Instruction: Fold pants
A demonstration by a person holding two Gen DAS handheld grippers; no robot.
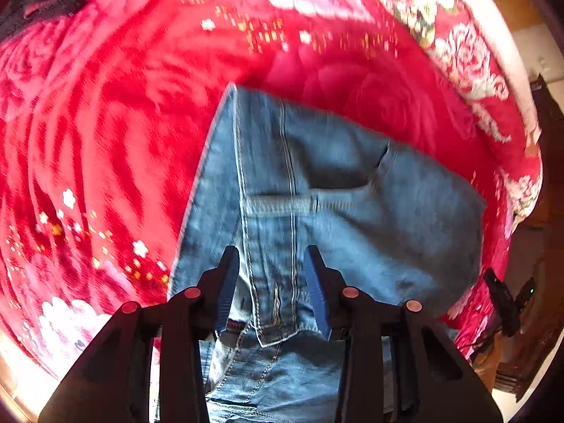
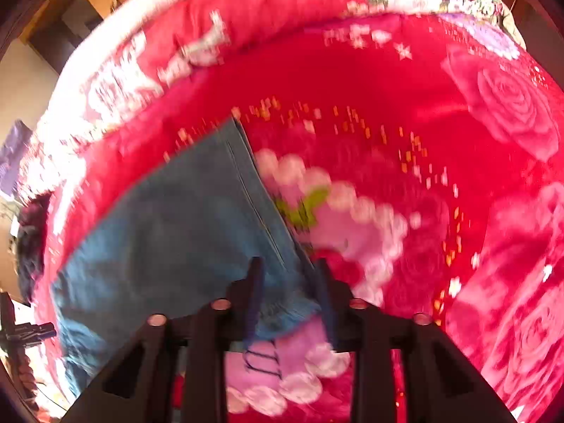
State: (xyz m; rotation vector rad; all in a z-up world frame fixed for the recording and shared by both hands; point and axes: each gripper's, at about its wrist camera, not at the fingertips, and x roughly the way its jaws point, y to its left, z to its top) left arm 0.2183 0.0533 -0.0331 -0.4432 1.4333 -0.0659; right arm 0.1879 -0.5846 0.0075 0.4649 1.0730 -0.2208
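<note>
Red blanket (image 1: 105, 123) under jeans (image 1: 335, 194); left tongs (image 1: 271, 282) straddle stitched seams, right tongs (image 2: 289, 299) plain hem (both gaping)

Bright, warm light; both views motion-blurred w/ heavy fisheye warp, dark vignette corners, blown-out white at rims.

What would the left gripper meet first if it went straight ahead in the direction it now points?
Probably the jeans: denim fills the gap between the left gripper fingers and spreads ahead of them. Beyond it lies the red floral blanket. Motion blur makes depth uncertain.
</note>
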